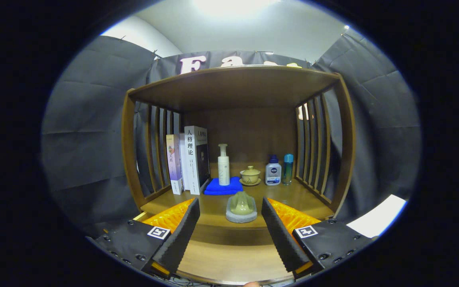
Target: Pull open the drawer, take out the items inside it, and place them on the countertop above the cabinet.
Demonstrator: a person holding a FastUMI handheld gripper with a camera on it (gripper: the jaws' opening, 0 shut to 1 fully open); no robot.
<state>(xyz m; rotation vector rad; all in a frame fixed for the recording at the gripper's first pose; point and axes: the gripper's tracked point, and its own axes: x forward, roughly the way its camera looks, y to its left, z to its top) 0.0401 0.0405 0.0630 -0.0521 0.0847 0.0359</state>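
Item: small green ridged juicer-like piece (241,204) on a grey round base, upright on the countertop (217,207), standing between and just ahead of the fingers. Gripper (230,229): level, facing the shelf, jaws wide, holding nothing. Behind: blue cloth (213,187), pump bottle (223,165), lidded cup (250,174), books (189,159).

The white book's (191,159) spine reads 人格理论 in dark upright characters. The print on the pink book (173,163) beside it is too small to read. A square black-and-white marker (158,232) sits behind each of the fingers (179,235), which stand wide apart.
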